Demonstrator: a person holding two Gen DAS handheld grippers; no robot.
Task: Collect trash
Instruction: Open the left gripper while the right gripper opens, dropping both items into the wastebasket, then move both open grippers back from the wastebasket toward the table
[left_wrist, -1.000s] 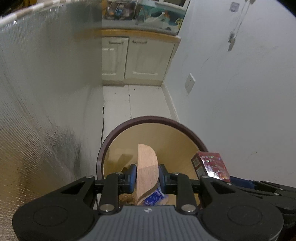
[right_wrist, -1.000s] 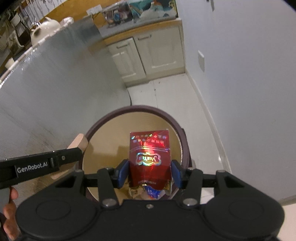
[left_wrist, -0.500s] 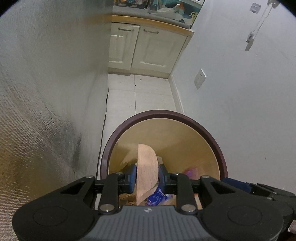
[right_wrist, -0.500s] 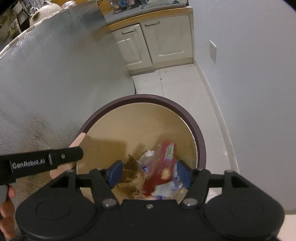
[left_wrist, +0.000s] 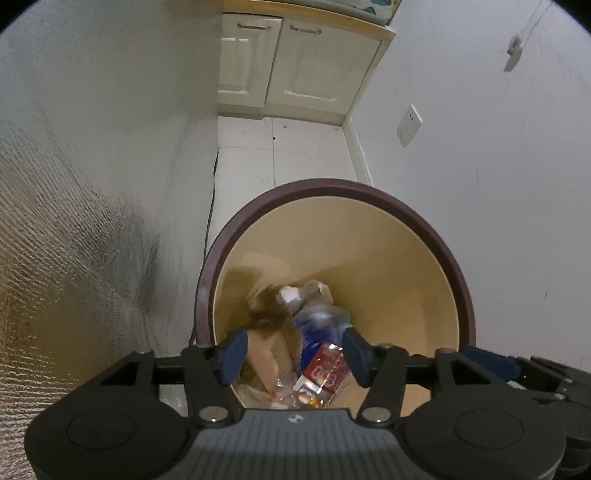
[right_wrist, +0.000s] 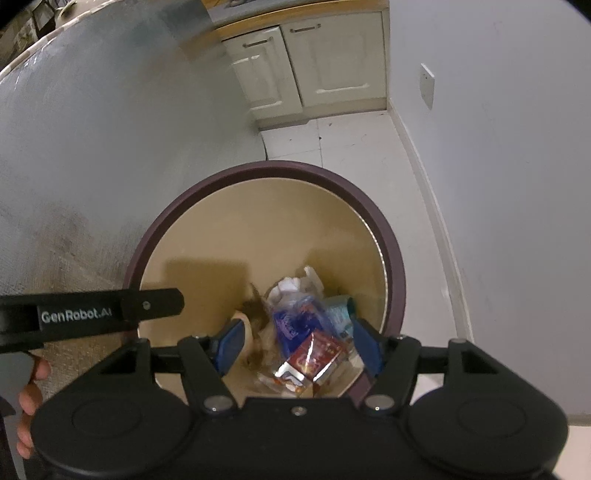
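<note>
A round bin with a dark purple rim (left_wrist: 332, 183) (right_wrist: 266, 169) and a tan inside stands on the floor below both grippers. My left gripper (left_wrist: 294, 349) hangs over its near side; its jaws are opening and nothing is between them. The tan wooden piece (left_wrist: 263, 356) (right_wrist: 241, 316) lies blurred inside the bin. My right gripper (right_wrist: 298, 341) is open and holds nothing. The red foil box (right_wrist: 314, 360) (left_wrist: 327, 371) rests on the trash heap beside a blue wrapper (right_wrist: 291, 325) and crumpled white paper (right_wrist: 291, 286).
A foil-covered surface (left_wrist: 74, 221) rises close on the left. A white wall with a socket (left_wrist: 409, 124) is on the right. Cream cabinets (right_wrist: 314, 66) stand at the far end of the tiled floor. A person's hand (right_wrist: 29, 387) holds the left gripper's black body (right_wrist: 92, 314).
The left jaws have opened and the wooden piece has dropped into the bin. The red box, which left the right jaws earlier, has landed on the trash. Both grippers have sunk toward the bin.
</note>
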